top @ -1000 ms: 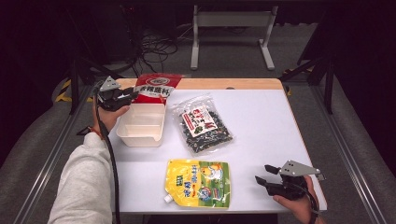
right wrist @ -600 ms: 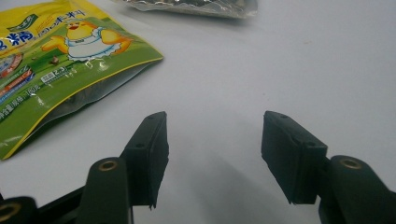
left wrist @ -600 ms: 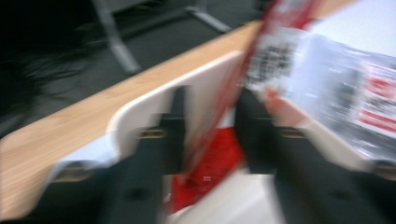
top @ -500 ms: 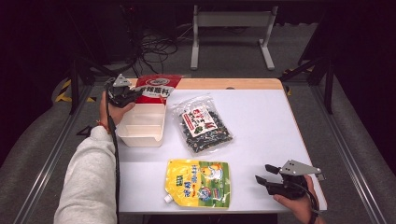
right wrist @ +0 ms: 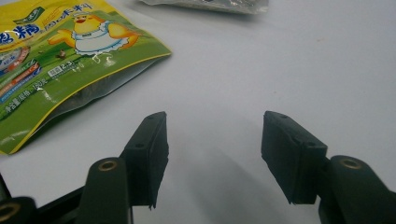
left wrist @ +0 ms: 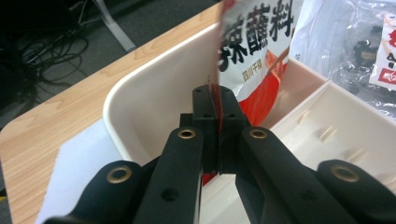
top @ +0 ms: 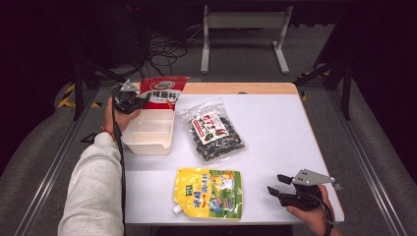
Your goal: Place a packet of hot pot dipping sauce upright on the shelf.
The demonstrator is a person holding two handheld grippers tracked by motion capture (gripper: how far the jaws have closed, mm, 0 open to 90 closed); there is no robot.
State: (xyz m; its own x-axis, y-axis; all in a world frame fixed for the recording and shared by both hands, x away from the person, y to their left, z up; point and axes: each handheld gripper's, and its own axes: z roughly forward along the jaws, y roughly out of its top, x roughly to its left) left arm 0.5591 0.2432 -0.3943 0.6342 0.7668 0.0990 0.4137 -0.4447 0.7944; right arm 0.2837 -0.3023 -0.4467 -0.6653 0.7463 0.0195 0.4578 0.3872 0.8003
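My left gripper [top: 141, 102] [left wrist: 215, 100] is shut on the edge of a red seasoning packet [top: 163, 90] [left wrist: 258, 44]. The packet is held tilted over the back end of a white divided container [top: 147, 132] [left wrist: 149, 77]. A clear bag of dark dried food [top: 214, 131] [left wrist: 357, 42] lies to the right of the container. A yellow and green spouted pouch [top: 209, 192] [right wrist: 70, 56] lies flat near the front edge. My right gripper [top: 275, 184] [right wrist: 215, 154] rests open on the white table, right of the pouch, with nothing between its fingers.
The white table top [top: 275, 128] has a wooden strip [top: 236, 88] along its far edge. Bare white surface [right wrist: 261, 70] lies ahead of the right gripper. Cables and a metal stand [top: 243, 29] sit on the floor behind the table.
The left gripper moved from the container's far left corner toward the red packet and closed on its edge. The right gripper stayed still.
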